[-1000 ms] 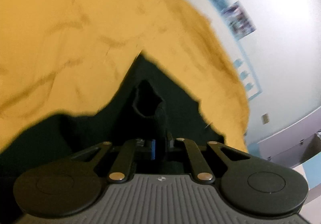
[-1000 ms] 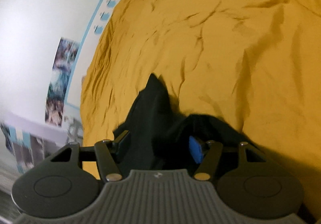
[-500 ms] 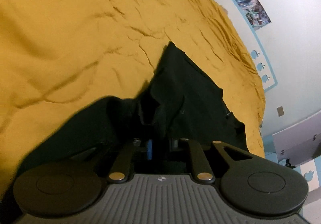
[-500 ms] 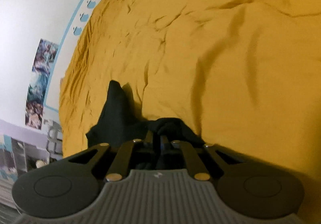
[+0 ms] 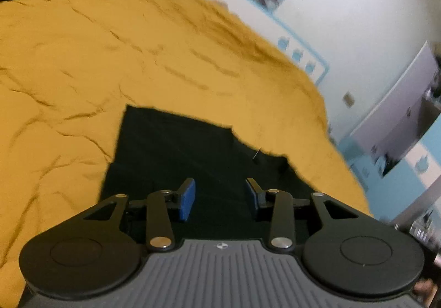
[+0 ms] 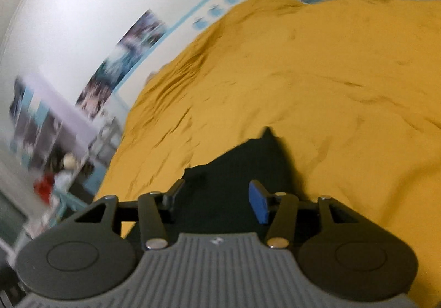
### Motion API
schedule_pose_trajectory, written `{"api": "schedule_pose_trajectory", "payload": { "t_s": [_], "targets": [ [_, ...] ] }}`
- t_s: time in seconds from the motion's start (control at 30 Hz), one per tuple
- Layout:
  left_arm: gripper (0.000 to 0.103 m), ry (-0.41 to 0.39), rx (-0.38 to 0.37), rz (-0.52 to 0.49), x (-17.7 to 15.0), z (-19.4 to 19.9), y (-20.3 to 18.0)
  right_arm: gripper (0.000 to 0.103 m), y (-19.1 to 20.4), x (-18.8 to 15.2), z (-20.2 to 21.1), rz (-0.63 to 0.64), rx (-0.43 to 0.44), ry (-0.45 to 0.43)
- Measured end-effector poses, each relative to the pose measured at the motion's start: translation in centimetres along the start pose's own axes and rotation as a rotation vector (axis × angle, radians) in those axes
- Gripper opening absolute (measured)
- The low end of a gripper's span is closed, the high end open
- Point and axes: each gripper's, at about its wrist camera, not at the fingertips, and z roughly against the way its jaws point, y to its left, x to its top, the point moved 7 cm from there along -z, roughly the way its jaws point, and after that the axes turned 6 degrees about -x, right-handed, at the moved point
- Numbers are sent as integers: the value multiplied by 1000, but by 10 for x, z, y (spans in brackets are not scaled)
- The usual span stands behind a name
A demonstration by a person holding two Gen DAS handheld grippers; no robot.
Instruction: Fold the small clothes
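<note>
The black garment (image 5: pixel 193 148) lies flat on the yellow bed cover (image 5: pixel 69 59) — at 12 o'clock beneath the left claw (image 5: pixel 220 195) and right claw (image 6: pixel 215 197), both spread apart, gripping nothing.

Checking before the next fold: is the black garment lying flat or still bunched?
Flat. The black garment lies spread on the yellow bedspread, with straight edges and a square corner.

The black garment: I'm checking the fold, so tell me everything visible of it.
The black garment is a dark, matte, soft-looking cloth lying flat on the mustard-yellow bedspread. In the left wrist view its far edge runs straight, then steps down in a notch on the right; the near part seems layered. The left tongs and right tongs hang open over it, gripping nothing.
</note>
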Motion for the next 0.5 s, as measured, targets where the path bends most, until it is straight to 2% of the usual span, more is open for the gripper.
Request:
{"api": "schedule_pose_trajectory", "payload": {
  "t_s": [0.07,0.17,0.23,0.33,0.5],
  "targets": [
    [45,33,25,20,-4,-16,10,51,2,1,-28,7,15,45],
    [45,63,79,31,-12,-30,31,52,-12,-3,-69,-10,-10,122],
    [40,77,109,31,-17,-34,42,51,-30,-3,-88,-6,-95,115],
    [29,102,107,26,-21,-38,54,50,-60,-1,-100,27,-225,59],
    [30,103,91,31,-16,-29,43,52,-80,3,-90,-47,-226,55]
  ]
}}
